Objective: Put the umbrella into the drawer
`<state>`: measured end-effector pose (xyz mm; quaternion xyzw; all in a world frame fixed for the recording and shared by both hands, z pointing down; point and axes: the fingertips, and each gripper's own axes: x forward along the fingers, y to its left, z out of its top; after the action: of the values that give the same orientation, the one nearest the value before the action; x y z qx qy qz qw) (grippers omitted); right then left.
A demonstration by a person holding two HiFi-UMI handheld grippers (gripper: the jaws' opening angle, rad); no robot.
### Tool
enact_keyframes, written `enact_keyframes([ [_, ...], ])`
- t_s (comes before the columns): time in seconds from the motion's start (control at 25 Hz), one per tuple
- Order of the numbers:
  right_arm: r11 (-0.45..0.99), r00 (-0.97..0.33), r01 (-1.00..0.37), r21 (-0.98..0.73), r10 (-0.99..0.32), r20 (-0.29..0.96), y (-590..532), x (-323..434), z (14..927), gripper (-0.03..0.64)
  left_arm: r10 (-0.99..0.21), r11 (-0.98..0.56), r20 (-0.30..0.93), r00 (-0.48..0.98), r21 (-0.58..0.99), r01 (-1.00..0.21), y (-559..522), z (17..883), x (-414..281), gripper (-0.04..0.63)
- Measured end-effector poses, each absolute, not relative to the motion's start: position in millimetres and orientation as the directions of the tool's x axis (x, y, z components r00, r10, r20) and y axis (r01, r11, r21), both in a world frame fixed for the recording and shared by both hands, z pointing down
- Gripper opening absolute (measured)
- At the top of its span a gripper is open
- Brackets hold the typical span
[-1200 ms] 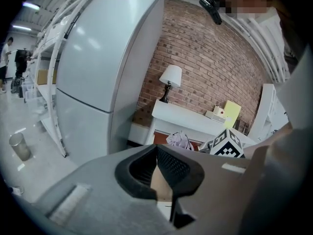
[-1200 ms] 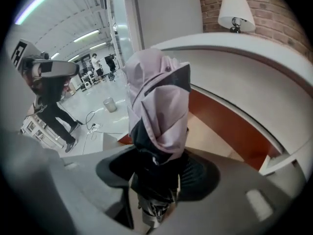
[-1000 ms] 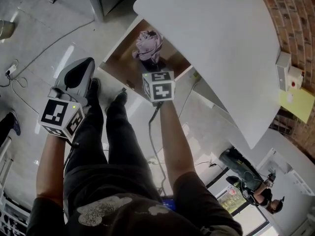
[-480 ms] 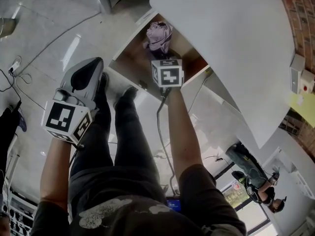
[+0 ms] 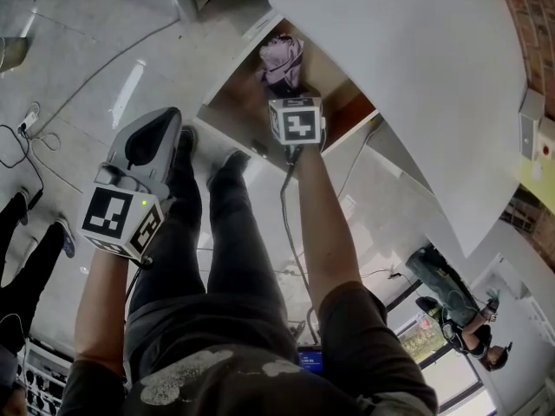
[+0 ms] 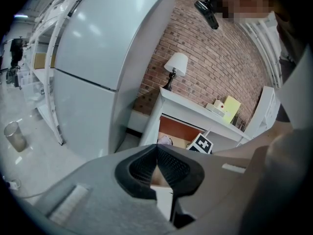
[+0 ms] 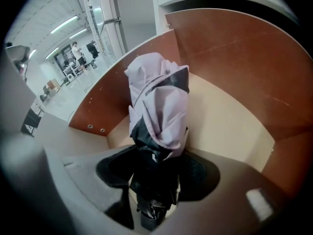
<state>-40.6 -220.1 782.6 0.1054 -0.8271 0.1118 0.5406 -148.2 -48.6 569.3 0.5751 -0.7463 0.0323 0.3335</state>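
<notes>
A folded lilac and black umbrella [image 7: 159, 114] hangs in my right gripper [image 7: 156, 180], whose jaws are shut on its black lower part. It points steeply down into the open drawer [image 7: 230, 62], over the beige floor between red-brown walls. From the head view the umbrella [image 5: 282, 55] shows inside the drawer [image 5: 227, 111], just beyond the right gripper's marker cube [image 5: 297, 120]. My left gripper [image 5: 160, 120] hangs over the floor to the left of the drawer. In its own view the left gripper [image 6: 156, 148] has its pads meeting at the tips, with nothing held.
A white desk top [image 5: 408, 76] overhangs the drawer on the right. My legs and dark shoes [image 5: 184, 159] stand just before the drawer front. Cables [image 5: 26, 141] lie on the pale floor at left. A tall white fridge [image 6: 98, 58] and a lamp [image 6: 176, 65] stand near the desk.
My right gripper has sunk with the umbrella, deeper into the open drawer. The left gripper has dropped a little beside my leg.
</notes>
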Motion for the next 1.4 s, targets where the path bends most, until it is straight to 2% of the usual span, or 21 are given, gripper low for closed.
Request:
enact_keyframes([
  [0.56,0.941,-0.385,-0.329,-0.084,-0.052,0.921,-221.4,-38.3,787.2,0.253,-0.834,0.329,0.542,-0.107,0.333,-0.883,-56.3,567.9,-148.8,0.011],
  [0.72,0.932,-0.384,-0.34,-0.128,-0.013,0.923,-218.3,-38.3,785.2,0.313,-0.839,0.329,0.533,-0.108,0.338,-0.882,-57.8,564.7,-150.3,0.011],
  [0.84,0.92,-0.372,-0.37,-0.129,-0.02,0.928,-217.9,-33.5,777.8,0.322,-0.845,0.33,0.521,-0.116,0.339,-0.881,-57.7,557.7,-153.4,0.011],
  [1.16,0.886,-0.404,-0.451,-0.106,-0.097,0.91,-213.1,-25.2,715.9,0.322,-0.872,0.327,0.466,-0.146,0.334,-0.884,-54.2,519.8,-174.8,0.011],
  [1.4,0.837,-0.506,-0.516,-0.182,-0.126,0.854,-193.5,-36.2,642.2,0.322,-0.89,0.295,0.436,-0.133,0.329,-0.897,-45.0,488.5,-184.8,0.011],
])
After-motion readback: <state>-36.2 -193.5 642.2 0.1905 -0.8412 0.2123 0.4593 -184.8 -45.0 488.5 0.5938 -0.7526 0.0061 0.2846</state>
